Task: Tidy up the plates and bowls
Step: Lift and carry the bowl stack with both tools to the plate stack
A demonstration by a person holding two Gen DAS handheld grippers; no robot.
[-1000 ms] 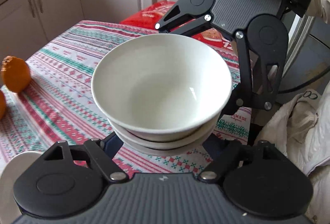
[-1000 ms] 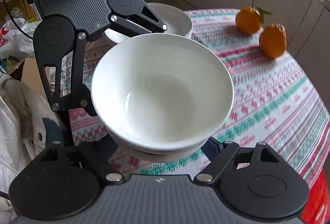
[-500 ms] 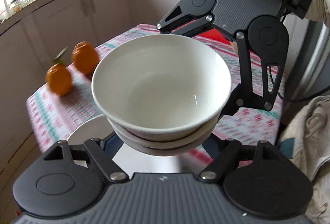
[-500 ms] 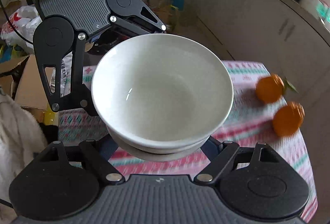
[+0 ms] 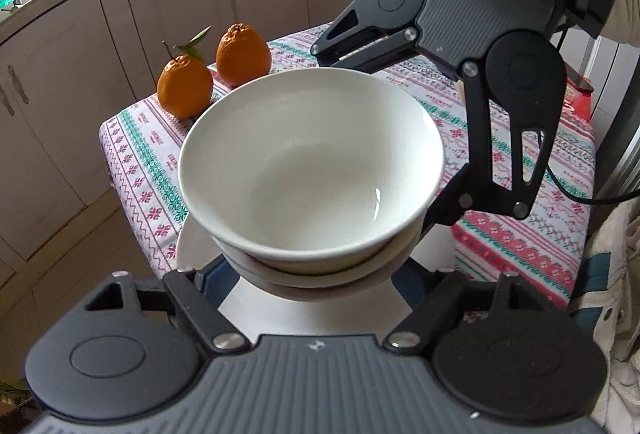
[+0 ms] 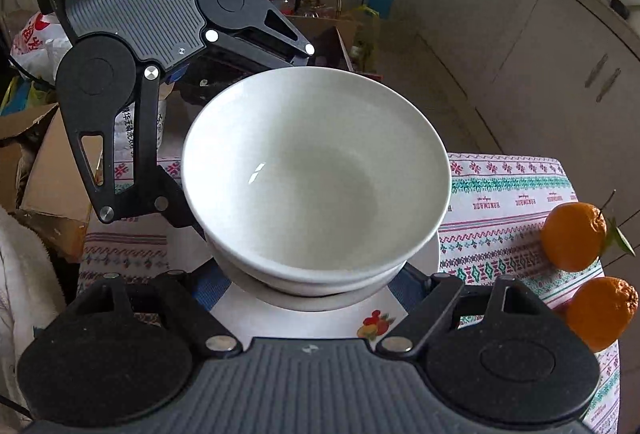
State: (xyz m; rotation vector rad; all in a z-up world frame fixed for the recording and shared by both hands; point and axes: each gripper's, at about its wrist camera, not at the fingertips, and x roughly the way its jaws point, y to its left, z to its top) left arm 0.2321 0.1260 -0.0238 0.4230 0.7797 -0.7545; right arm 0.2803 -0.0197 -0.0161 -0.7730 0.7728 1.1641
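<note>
A stack of nested white bowls [image 5: 312,178] hangs in the air between my two grippers, which face each other. My left gripper [image 5: 312,274] clasps the stack's base from one side and my right gripper [image 6: 316,278] from the other; the fingertips are hidden under the bowls. The stack [image 6: 316,174] is right above a white plate [image 6: 344,318] with a fruit print, lying at the table's near corner. The plate also shows in the left wrist view [image 5: 280,314] under the bowls.
Two oranges [image 5: 212,70] sit at the table's corner on the patterned tablecloth [image 5: 520,162]; they also show in the right wrist view [image 6: 588,274]. Kitchen cabinets [image 5: 180,6] stand behind. Cardboard boxes and bags [image 6: 44,162] crowd the floor beside the table.
Both grippers have carried the bowl stack across the table toward the corner with the oranges. The white plate has come into view right beneath the stack.
</note>
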